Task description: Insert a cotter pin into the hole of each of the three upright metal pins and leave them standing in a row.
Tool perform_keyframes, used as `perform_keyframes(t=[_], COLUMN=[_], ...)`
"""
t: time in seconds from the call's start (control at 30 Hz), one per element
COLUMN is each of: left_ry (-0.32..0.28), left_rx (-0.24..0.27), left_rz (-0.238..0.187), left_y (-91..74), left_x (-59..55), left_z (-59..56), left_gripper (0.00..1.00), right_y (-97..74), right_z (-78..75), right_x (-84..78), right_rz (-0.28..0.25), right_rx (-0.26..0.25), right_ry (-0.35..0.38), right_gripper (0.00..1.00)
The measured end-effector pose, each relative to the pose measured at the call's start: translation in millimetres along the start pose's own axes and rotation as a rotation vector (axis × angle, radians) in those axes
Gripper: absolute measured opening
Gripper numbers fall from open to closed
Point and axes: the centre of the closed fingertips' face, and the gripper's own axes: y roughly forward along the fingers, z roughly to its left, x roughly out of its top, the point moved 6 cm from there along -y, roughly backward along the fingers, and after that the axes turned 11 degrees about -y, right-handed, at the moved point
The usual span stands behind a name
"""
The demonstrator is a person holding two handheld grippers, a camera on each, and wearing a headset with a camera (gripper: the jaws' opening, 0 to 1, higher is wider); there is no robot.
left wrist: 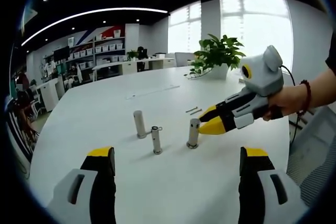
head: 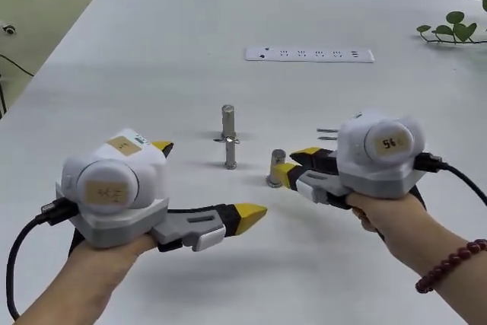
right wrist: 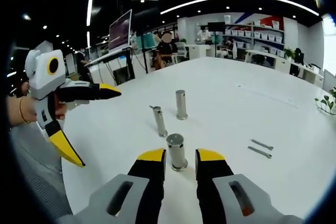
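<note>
Three upright metal pins stand on the white table [head: 152, 58]. The far pin [head: 227, 120] [left wrist: 139, 123] [right wrist: 181, 104] is bare. A cotter pin crosses the top of the middle pin [head: 230, 152] [left wrist: 156, 139] [right wrist: 160, 121]. My right gripper [head: 294, 165] [left wrist: 211, 119] [right wrist: 180, 156] is narrowly open, its yellow tips on either side of the near pin [head: 275, 167] [left wrist: 193, 132] [right wrist: 176, 151], with a gap still showing beside it. My left gripper [head: 207, 180] [left wrist: 177, 155] stands wide open and holds nothing, nearer to me than the row.
Two loose cotter pins [head: 327, 134] [left wrist: 192, 110] [right wrist: 261, 148] lie beyond the right gripper. A white power strip [head: 309, 54] lies further back. A potted plant [head: 455, 28] [left wrist: 219, 56] is at the table's far right edge.
</note>
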Motion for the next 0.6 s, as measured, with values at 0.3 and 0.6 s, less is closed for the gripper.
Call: perform_keyframes(t=[0.3, 0.6], left_ry=[0.008, 0.010], left_rx=[-0.004, -0.018], left_rz=[0.007, 0.006], left_y=[2.0, 3.9], left_x=[-1.1, -1.0], left_z=[-2.2, -6.8], left_gripper=[0.98, 0.98], right_y=[-14.8, -21.4], right_z=[-19.5, -52.3], right_x=[-0.7, -2.7], right_rz=[0.049, 0.147], right_rx=[0.011, 0.024], right_ry=[-0.023, -0.110], right_gripper=[0.19, 0.20])
